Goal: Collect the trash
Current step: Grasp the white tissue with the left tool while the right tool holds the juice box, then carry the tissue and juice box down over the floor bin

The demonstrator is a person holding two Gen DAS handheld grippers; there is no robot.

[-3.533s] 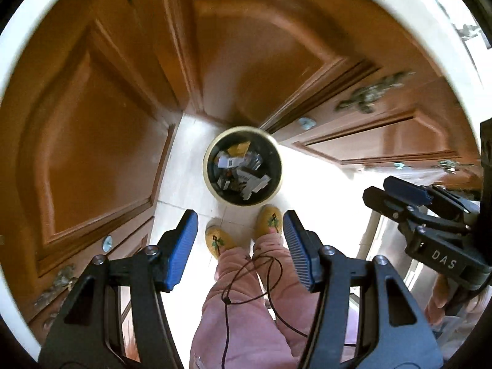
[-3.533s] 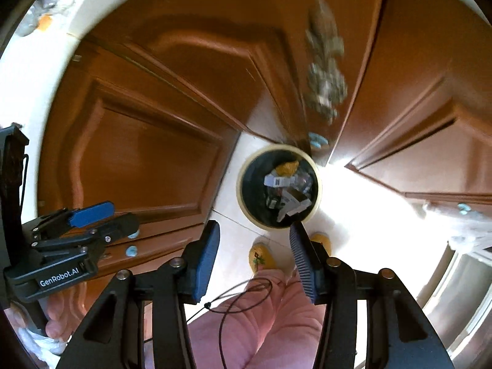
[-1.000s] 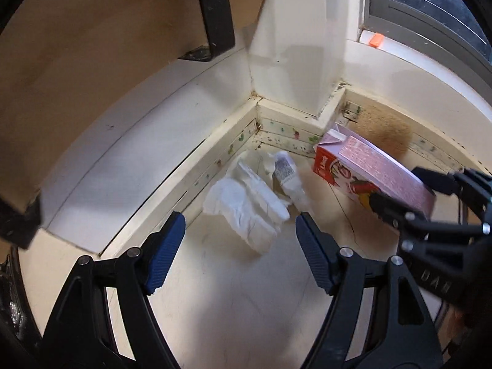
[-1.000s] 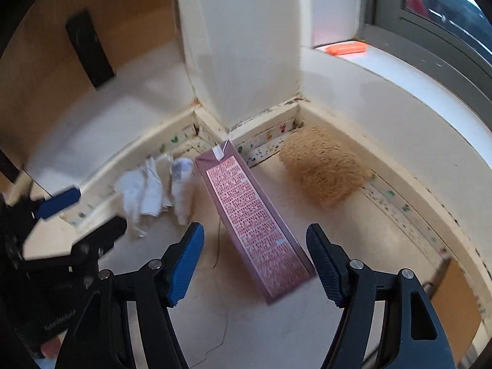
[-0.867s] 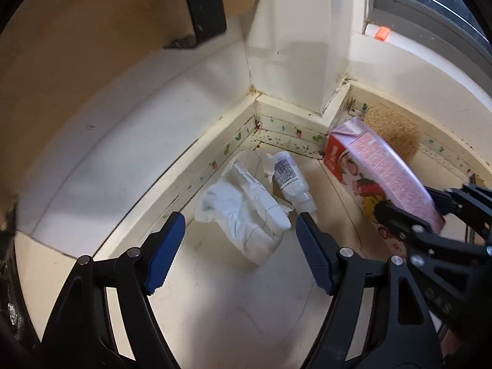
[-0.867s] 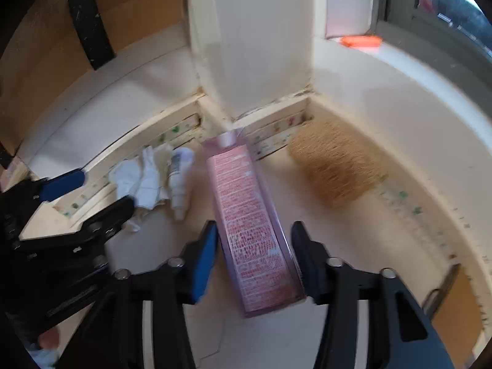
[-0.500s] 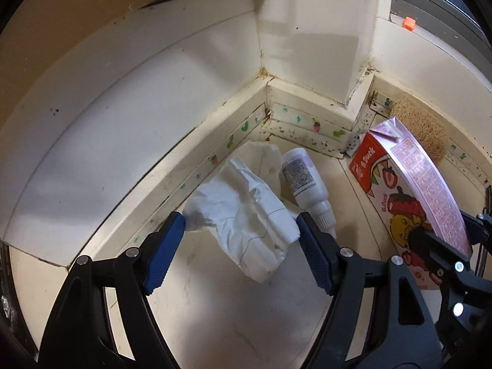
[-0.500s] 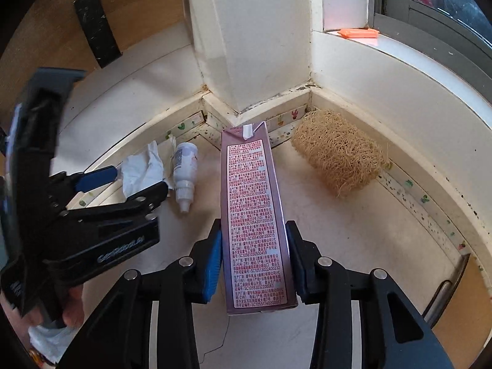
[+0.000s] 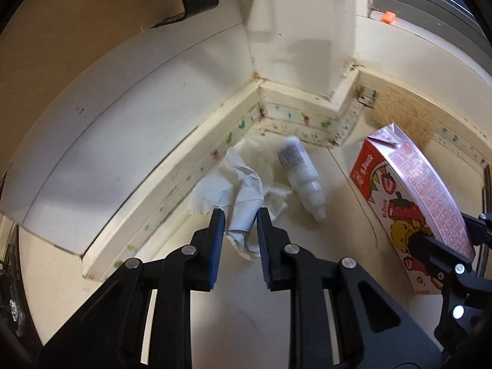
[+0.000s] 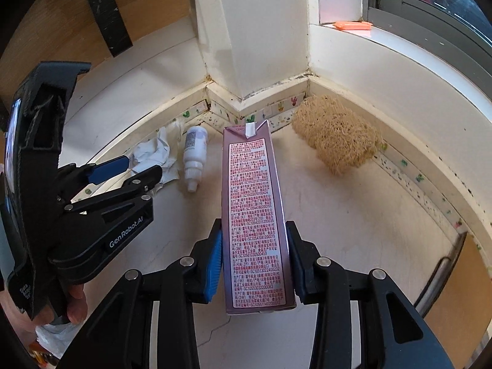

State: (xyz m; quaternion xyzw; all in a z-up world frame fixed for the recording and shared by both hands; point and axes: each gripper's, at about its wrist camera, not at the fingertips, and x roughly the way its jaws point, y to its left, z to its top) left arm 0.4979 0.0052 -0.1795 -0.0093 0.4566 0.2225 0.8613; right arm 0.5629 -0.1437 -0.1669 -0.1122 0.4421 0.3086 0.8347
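Cream floor corner (image 9: pixel 240 323) with speckled skirting. The left gripper (image 9: pixel 238 224) is closing its jaws on the crumpled white tissue (image 9: pixel 243 196) at 12 o'clock in its view. The small white bottle (image 9: pixel 303 178) lies just beside it at 1 o'clock. The right gripper (image 10: pixel 253 255) is clamped on the pink milk carton (image 10: pixel 253 215); the loofah (image 10: pixel 336 133) sits at 1 o'clock.

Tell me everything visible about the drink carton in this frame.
The carton is a tall, gable-topped paperboard box. One pinkish-purple face carries dense red print; the side seen from the left wrist camera is white and red with strawberries, a yellow duck and the word "B.Duck". A small white tab sits at its folded top. It tilts with its top toward the wall corner, clamped near its base between the blue pads of the right gripper. Whether its base touches the floor cannot be told. It touches neither the white bottle nor the fibrous scrubber.
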